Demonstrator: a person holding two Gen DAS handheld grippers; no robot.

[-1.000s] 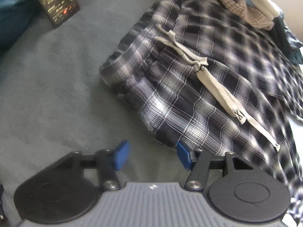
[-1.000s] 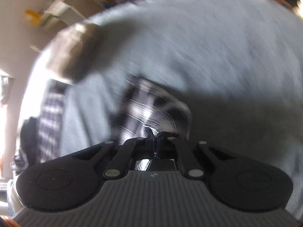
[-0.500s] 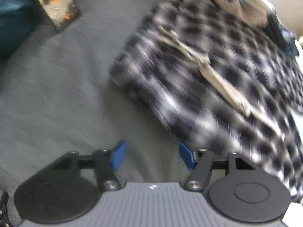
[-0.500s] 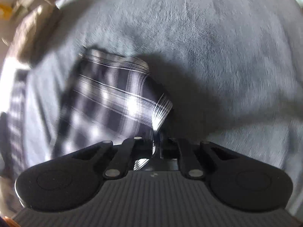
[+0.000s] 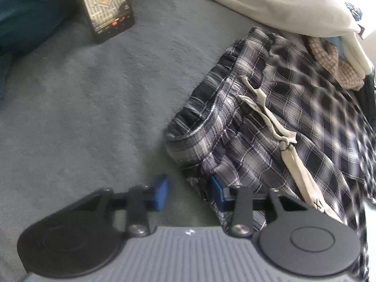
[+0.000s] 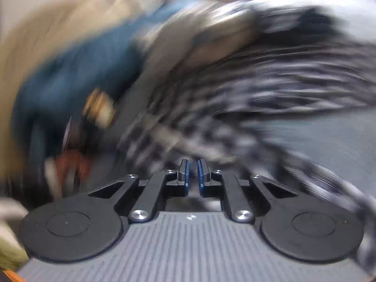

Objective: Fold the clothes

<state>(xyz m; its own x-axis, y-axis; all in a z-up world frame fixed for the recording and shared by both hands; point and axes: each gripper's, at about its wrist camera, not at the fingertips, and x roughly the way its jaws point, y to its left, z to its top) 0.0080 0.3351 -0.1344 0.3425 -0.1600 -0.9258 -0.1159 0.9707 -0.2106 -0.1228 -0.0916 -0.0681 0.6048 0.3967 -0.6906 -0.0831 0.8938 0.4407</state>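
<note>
The left gripper (image 5: 189, 189) points down at a grey blanket (image 5: 94, 108). Its jaws have just been closing, and a gap remains between the blue pads, with the near corner of the plaid trousers (image 5: 270, 127) just inside it by the right pad; no pinch shows. The trousers spread ahead and to the right, a white drawstring (image 5: 282, 141) across them. A phone (image 5: 105, 4) stands far ahead on the left. The right gripper (image 6: 192, 176) has its jaws nearly together with a thin slit; the blurred view hides whether cloth is between them
</note>
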